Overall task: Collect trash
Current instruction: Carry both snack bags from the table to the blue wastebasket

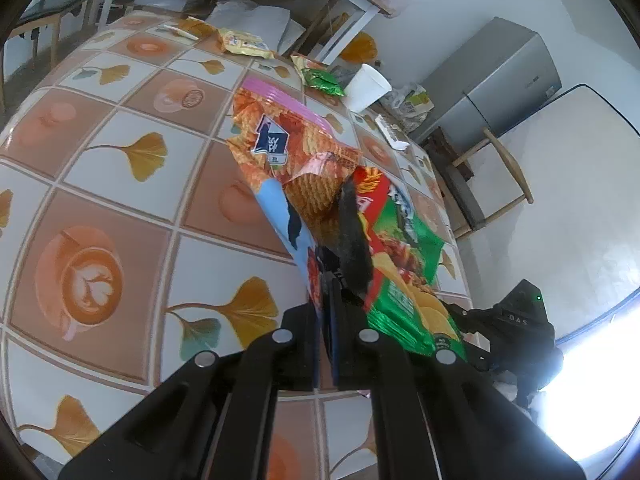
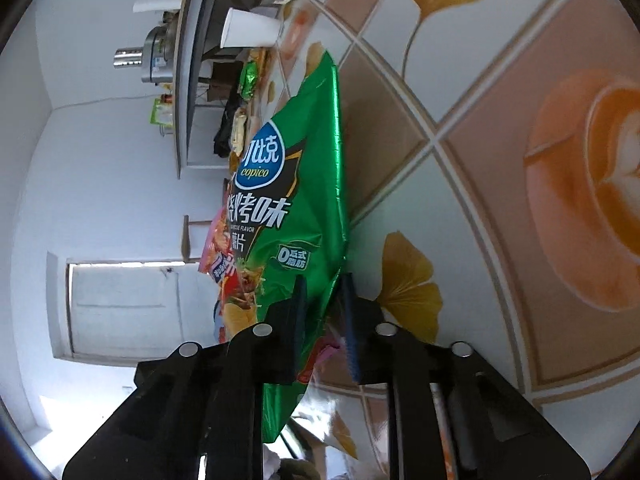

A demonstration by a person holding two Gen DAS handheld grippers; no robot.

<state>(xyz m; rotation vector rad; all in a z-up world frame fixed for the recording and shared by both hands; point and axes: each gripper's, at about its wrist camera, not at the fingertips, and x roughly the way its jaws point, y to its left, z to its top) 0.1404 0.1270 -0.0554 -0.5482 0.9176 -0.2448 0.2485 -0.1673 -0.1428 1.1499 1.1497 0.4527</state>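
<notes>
My left gripper (image 1: pixel 326 292) is shut on the edge of an orange and blue chip bag (image 1: pixel 288 160), held up over the table. Beside it hangs a green chip bag (image 1: pixel 404 248), with the right gripper's black finger lying across it. In the right wrist view my right gripper (image 2: pixel 324 300) is shut on the green chip bag (image 2: pixel 296 200), which stands upright between the jaws. The orange bag (image 2: pixel 220 252) peeks out behind it. More wrappers lie at the far end: a yellow one (image 1: pixel 244 42), a small green one (image 1: pixel 320 78) and a white paper cup (image 1: pixel 366 88).
The table (image 1: pixel 120 184) has a tiled cloth with ginkgo leaves and coffee cups. A white torn wrapper (image 1: pixel 390 132) lies near the far edge. A chair (image 1: pixel 48 12), a grey fridge (image 1: pixel 500 76) and a metal shelf (image 2: pixel 192 80) stand around it.
</notes>
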